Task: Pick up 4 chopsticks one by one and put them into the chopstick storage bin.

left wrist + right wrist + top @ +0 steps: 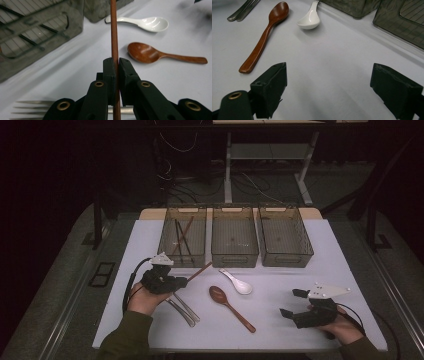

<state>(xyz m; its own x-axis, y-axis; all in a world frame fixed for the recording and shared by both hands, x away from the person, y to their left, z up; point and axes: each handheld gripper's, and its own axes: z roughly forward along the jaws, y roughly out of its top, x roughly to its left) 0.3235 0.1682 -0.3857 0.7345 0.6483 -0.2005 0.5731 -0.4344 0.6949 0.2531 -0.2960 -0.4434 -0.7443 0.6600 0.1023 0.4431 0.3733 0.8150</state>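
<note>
Left gripper point(183, 281) is pinching a brown chopstick point(114, 37) near the table's left edge, the stick's long axis running up toward the far edge, its tip pointing at the left bin point(170, 227), where other chopsticks are lying. Right gripper point(293, 303), jaws spread, is idling near the right front corner, well apart.

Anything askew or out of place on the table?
Nothing damaged or spilled. The left gripper is shut on a single wooden chopstick, while other chopsticks already lie in the left bin. Right gripper is open.
</note>
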